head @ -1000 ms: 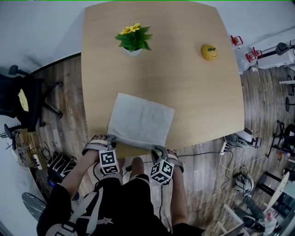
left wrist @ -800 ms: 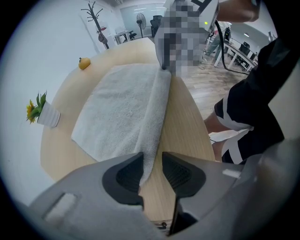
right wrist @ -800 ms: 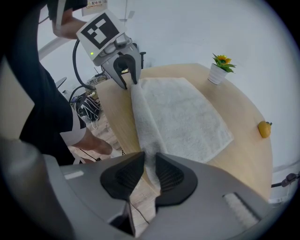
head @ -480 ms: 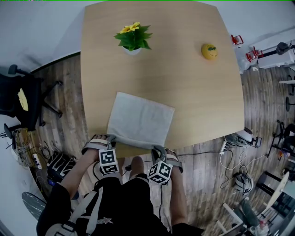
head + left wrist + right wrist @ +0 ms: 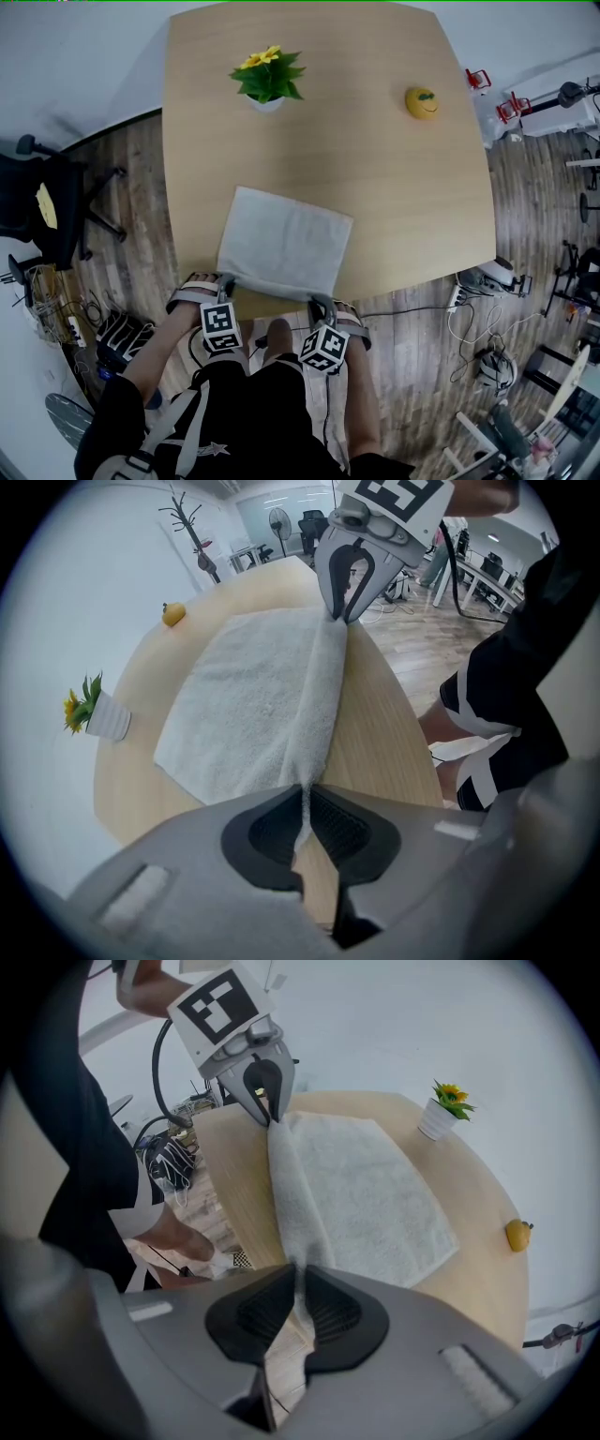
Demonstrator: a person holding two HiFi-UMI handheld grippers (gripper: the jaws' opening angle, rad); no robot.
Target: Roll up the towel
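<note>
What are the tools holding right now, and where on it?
The towel, by its near edge: left tool pinches the left corner, right tool the right corner; both have just been closing on it.

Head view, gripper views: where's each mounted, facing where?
Head view: on the head, steeply down at table, towel; forearms, legs show.
Left gripper view: on left gripper, along towel's near edge toward right gripper; torso right.
Right gripper view: mirrored, toward left gripper; torso left.
Shared: towel, both jaws just closed on it.
</note>
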